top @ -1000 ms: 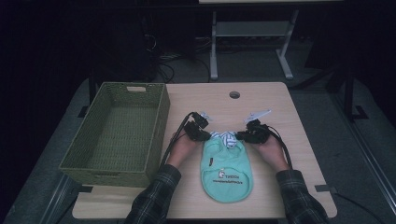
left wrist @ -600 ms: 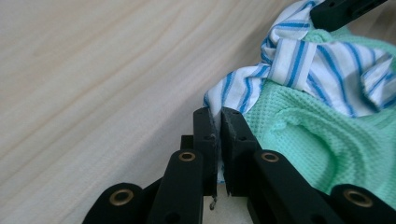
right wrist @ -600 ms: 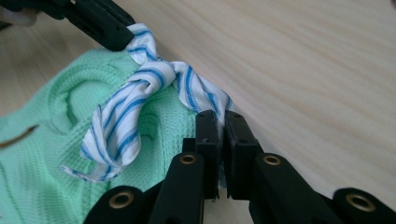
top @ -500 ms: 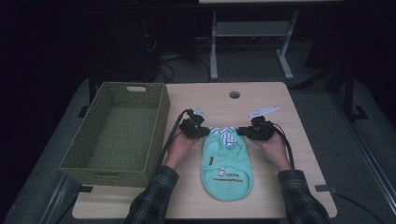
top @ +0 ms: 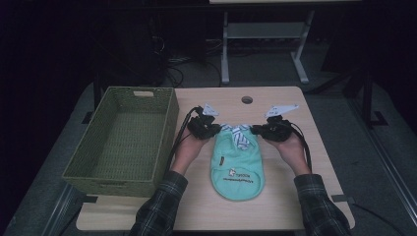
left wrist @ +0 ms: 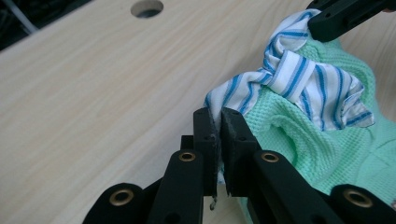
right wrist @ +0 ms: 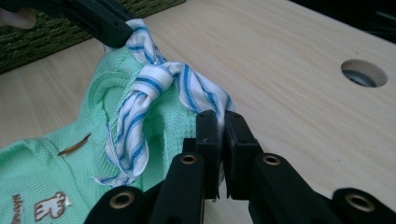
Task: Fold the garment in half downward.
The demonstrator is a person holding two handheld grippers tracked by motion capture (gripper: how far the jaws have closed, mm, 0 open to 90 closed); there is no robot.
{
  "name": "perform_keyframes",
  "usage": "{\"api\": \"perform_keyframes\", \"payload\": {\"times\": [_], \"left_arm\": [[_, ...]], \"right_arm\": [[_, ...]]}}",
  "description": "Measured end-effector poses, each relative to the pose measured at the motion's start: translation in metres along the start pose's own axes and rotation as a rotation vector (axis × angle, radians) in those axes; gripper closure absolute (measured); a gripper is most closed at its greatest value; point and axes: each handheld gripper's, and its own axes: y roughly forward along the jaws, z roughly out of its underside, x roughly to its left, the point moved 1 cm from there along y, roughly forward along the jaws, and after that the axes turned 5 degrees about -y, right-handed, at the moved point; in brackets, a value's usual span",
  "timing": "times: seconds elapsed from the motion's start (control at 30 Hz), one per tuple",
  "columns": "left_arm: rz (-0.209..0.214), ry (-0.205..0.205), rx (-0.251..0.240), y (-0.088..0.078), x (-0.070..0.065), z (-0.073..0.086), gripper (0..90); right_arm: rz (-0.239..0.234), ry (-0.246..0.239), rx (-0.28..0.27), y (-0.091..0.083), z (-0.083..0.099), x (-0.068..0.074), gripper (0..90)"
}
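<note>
Both grippers are clamped on the top corners of a small mint-green garment point(top: 236, 164) lying on the counter point(top: 275, 201). The left gripper point(left wrist: 218, 122) pinches the striped blue-and-white collar point(left wrist: 299, 77) at its end, and the right gripper point(right wrist: 220, 122) pinches the opposite end, jaws nearly together with cloth between them. The lower part of the garment lies flat near the person's side, its printed logo facing up. To lift it cleanly, I'd judge both hands should rise evenly and apart enough to keep the top edge taut, so the knotted collar doesn't slip free. The woven basket point(top: 123, 142) sits just beside the left hand, empty, its near wall the only thing to clear; the cable hole point(top: 247, 100) lies well beyond
</note>
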Motion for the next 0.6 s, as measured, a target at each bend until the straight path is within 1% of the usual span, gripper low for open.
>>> {"api": "perform_keyframes", "payload": {"times": [0.17,0.27,0.33,0.43,0.5,0.53,0.57,0.6], "left_arm": [[-0.010,0.028,-0.023,-0.007,-0.002,-0.006,85.1],[-0.019,0.031,-0.038,-0.012,-0.004,-0.009,85.1],[-0.032,0.047,-0.049,-0.016,-0.004,-0.013,85.1],[-0.046,0.062,-0.067,-0.022,-0.007,-0.017,85.1],[-0.052,0.076,-0.064,-0.023,-0.013,-0.015,85.1],[-0.056,0.095,-0.058,-0.023,-0.014,-0.014,85.1],[-0.055,0.098,-0.065,-0.022,-0.017,-0.011,85.1],[-0.054,0.101,-0.059,-0.023,-0.018,-0.009,85.0]], "right_arm": [[0.023,-0.025,-0.020,-0.007,-0.006,0.000,85.8],[0.036,-0.033,-0.033,-0.009,-0.008,0.002,85.7],[0.038,-0.039,-0.035,-0.012,-0.010,0.002,85.7],[0.052,-0.048,-0.052,-0.016,-0.016,0.003,85.7],[0.066,-0.060,-0.053,-0.018,-0.018,0.004,85.6],[0.067,-0.068,-0.049,-0.017,-0.017,0.006,85.6],[0.072,-0.075,-0.046,-0.017,-0.016,0.007,85.6],[0.073,-0.075,-0.046,-0.016,-0.013,0.009,85.5]]}}
